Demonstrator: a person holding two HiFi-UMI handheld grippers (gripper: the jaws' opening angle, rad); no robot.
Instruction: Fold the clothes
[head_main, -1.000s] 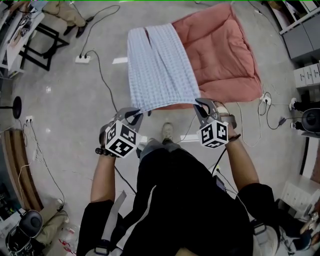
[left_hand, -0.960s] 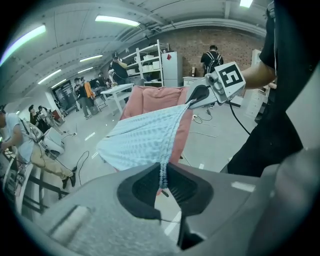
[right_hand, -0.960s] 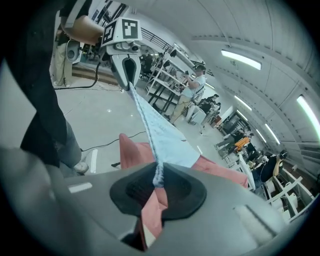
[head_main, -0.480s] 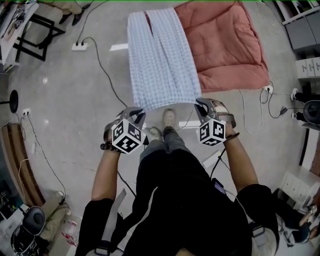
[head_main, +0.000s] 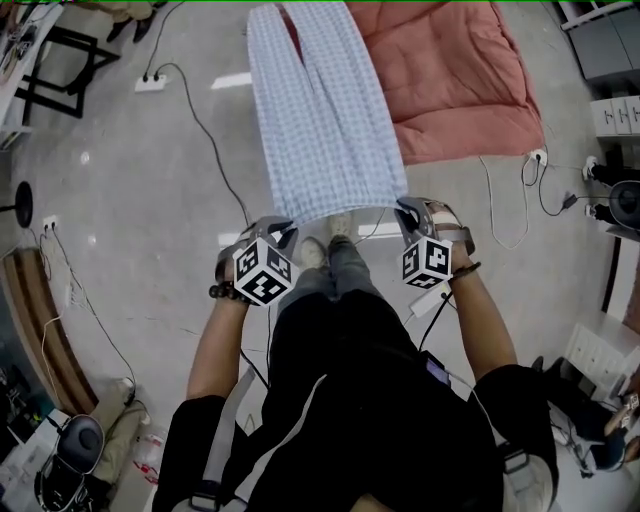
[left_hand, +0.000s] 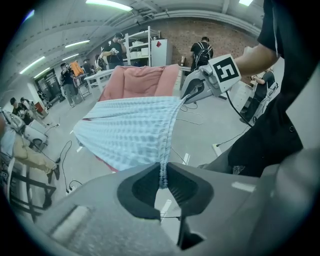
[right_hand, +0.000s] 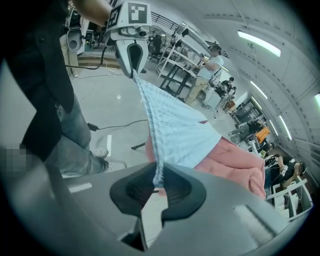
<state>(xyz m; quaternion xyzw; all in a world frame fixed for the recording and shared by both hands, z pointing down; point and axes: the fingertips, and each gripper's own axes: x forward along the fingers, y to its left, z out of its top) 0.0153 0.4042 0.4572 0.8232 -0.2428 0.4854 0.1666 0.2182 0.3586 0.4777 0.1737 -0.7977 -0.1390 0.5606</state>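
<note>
Head view: pale blue checked fabric trousers (head_main: 320, 110) hang spread, far end by the pink quilted mat (head_main: 460, 70), probably for laying flat.
Left gripper view: left gripper (left_hand: 162, 182) is clamped on one near corner.
Right gripper view: right gripper (right_hand: 157, 186) is clamped on the other corner.

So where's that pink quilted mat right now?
In the head view the pink quilted mat lies on the grey floor, upper right, its left part hidden behind the light-blue checked garment held by the left gripper and right gripper.
</note>
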